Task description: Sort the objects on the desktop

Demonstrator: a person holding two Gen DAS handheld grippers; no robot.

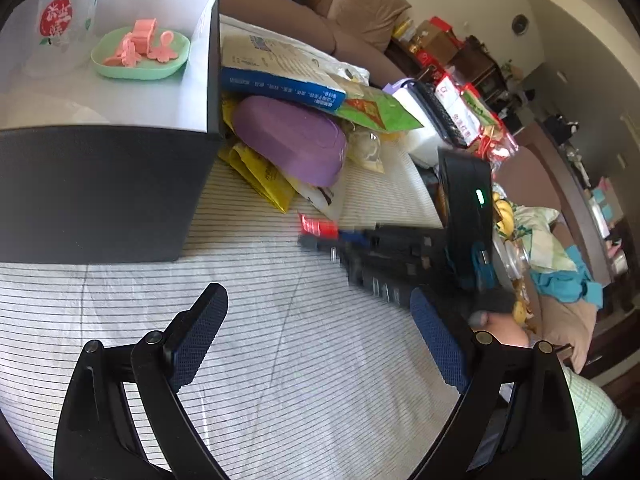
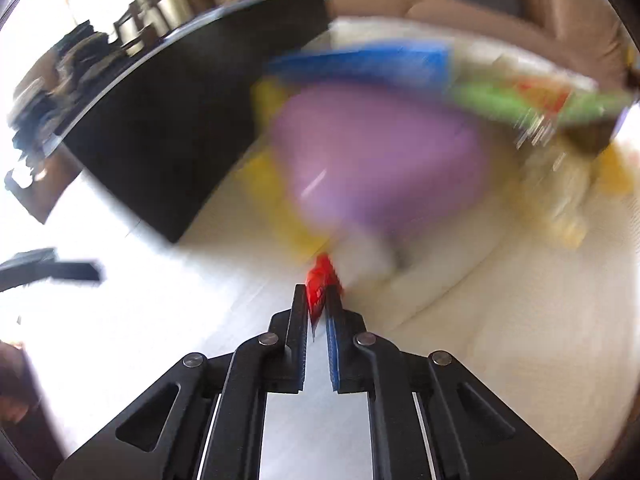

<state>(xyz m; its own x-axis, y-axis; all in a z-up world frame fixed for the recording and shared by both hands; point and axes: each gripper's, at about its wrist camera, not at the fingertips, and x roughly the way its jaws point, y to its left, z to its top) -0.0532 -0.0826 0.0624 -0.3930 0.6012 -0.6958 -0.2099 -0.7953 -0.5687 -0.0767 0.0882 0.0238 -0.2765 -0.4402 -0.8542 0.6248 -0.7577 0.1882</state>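
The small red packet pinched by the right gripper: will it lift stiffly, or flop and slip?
The red packet looks thin and crinkly, so it probably flops. It seems light, a small wrapper. The right gripper is shut on one end only, so the glossy film might slide out if tugged.

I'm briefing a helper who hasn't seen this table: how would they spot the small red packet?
Start at the big black box on the striped cloth, then the purple oval case beside it. Just in front of that pile, the red packet is pinched in the right gripper. It is the only small, shiny red thing there.
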